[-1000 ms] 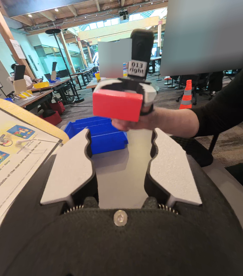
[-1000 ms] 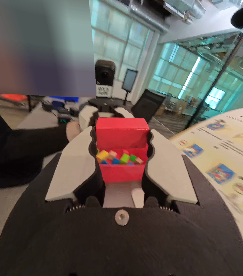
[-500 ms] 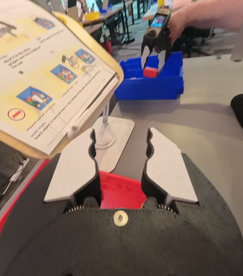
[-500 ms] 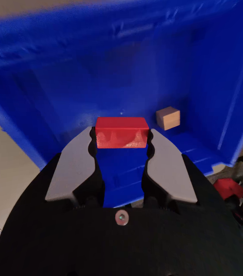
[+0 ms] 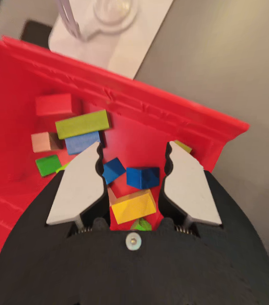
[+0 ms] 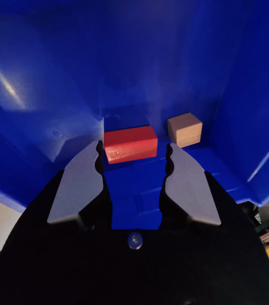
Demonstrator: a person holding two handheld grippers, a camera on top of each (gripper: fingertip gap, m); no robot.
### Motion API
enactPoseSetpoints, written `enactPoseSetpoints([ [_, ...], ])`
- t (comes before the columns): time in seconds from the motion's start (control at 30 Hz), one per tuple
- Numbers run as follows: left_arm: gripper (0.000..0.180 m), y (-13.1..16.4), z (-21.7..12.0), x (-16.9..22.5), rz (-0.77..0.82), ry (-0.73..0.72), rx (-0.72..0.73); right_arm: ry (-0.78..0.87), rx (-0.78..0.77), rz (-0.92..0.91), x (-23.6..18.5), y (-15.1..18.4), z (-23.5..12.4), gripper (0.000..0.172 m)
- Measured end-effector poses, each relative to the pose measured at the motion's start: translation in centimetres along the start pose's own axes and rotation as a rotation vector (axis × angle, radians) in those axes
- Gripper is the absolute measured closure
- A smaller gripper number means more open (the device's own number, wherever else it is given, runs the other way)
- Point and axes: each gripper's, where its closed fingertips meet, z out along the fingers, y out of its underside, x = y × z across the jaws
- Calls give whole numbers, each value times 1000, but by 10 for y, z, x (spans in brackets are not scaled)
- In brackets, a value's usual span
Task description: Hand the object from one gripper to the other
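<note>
In the right wrist view my right gripper (image 6: 133, 145) is open inside the blue bin (image 6: 130, 66). A red block (image 6: 130, 145) lies on the bin floor just beyond the fingertips, with a gap between it and the right pad. In the left wrist view my left gripper (image 5: 133, 145) is open and empty over the red bin (image 5: 147, 102). Two blue cubes (image 5: 142, 177) and a yellow block (image 5: 133, 208) lie on the bin floor below the open jaws.
A tan cube (image 6: 185, 129) sits in the blue bin right of the red block. The red bin also holds a lime block (image 5: 82, 123), a light blue block (image 5: 80, 142), a red block (image 5: 53, 104), a pink cube (image 5: 41, 142) and a green cube (image 5: 47, 165). A white stand base (image 5: 107, 33) stands behind on the grey table (image 5: 229, 66). The grippers' ends are close to 55 cm from one another.
My right gripper carried the red block into the blue bin, opened and let it go onto the floor. My left gripper swung down over the red bin.
</note>
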Motion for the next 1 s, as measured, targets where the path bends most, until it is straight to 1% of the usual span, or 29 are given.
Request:
enactPoseSetpoints([
  [0.07,111,16,10,-6,5,-32,-91,45,28,7,0,-6,-12,100],
  [0.17,113,31,17,-9,-23,-29,-174,106,66,0,-5,-14,-31,104],
  [0.27,115,51,6,-4,-69,-18,-286,152,106,-8,-16,-24,-49,105],
  [0.33,125,63,-2,-1,-116,2,-323,176,128,-20,-23,-30,-58,106],
  [0.4,130,72,-1,5,-128,45,-350,189,143,-29,-29,-35,-64,108],
  [0.47,129,79,4,7,-128,58,-409,194,156,-40,-36,-40,-67,110],
  [0.57,133,71,14,16,-101,94,-410,203,161,-47,-42,-46,-70,108],
  [0.63,139,77,22,15,-91,80,-476,211,172,-52,-46,-50,-74,110],
  [0.73,138,77,24,14,-104,73,-495,233,188,-53,-49,-54,-80,110],
  [0.9,142,74,24,13,-75,70,-467,267,232,-51,-51,-64,-94,113],
  [1.0,149,67,23,12,-55,68,-425,289,258,-47,-51,-70,-103,112],
])
